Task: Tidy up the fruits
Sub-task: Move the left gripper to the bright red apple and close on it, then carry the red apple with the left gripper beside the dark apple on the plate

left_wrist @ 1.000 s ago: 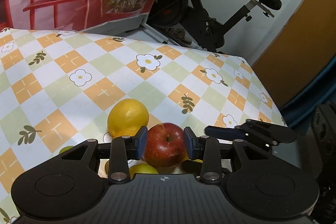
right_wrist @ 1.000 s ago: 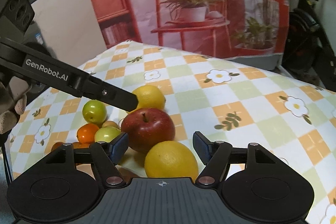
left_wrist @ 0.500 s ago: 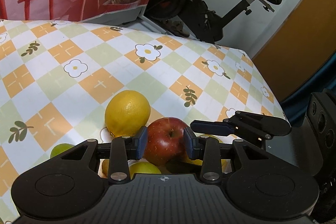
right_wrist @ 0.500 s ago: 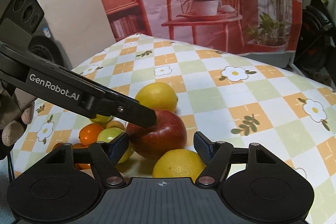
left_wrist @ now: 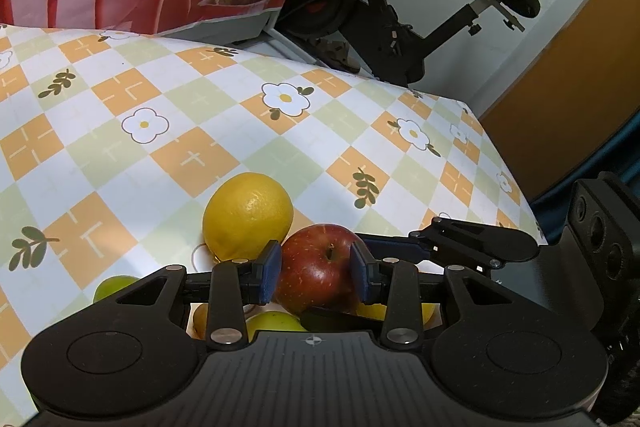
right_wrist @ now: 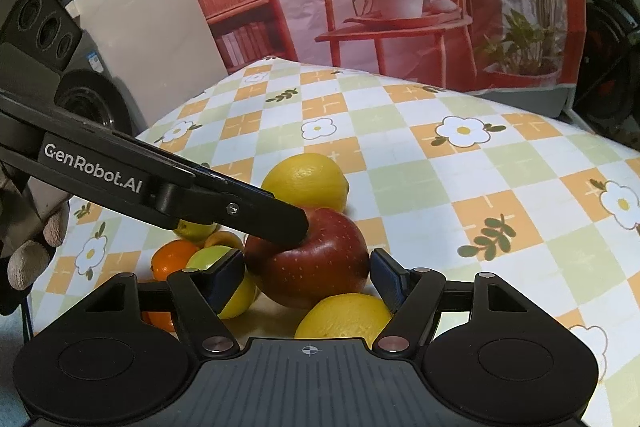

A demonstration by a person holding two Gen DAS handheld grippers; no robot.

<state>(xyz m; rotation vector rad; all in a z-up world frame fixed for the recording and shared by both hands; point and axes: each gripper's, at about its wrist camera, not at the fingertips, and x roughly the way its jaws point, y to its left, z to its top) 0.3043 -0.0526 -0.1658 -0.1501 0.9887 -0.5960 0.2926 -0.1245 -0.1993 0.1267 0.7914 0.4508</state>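
My left gripper point(left_wrist: 316, 277) is narrowed around the red apple point(left_wrist: 320, 277). Both blue pads sit against the apple's flanks, one on each side, and the stem dimple faces upward between them. From the right wrist view, one left finger point(right_wrist: 240, 205) lies across the top of the apple point(right_wrist: 308, 267), its tip touching the skin near the stem.

My right gripper point(right_wrist: 308, 281) stands about half open. The apple lies between its pads, with a visible gap on each side; neither pad touches it. A yellow lemon point(right_wrist: 344, 315) sits directly below, at the base of the right jaws.

The apple rests in a pile of fruit on the checked floral tablecloth point(left_wrist: 192, 131). A second lemon point(left_wrist: 248, 215) lies just behind it, touching. Green fruits point(right_wrist: 218, 255) and an orange point(right_wrist: 174, 261) crowd its left side in the right wrist view.

A gloved hand point(right_wrist: 36, 243) carries the left gripper at the frame edge.
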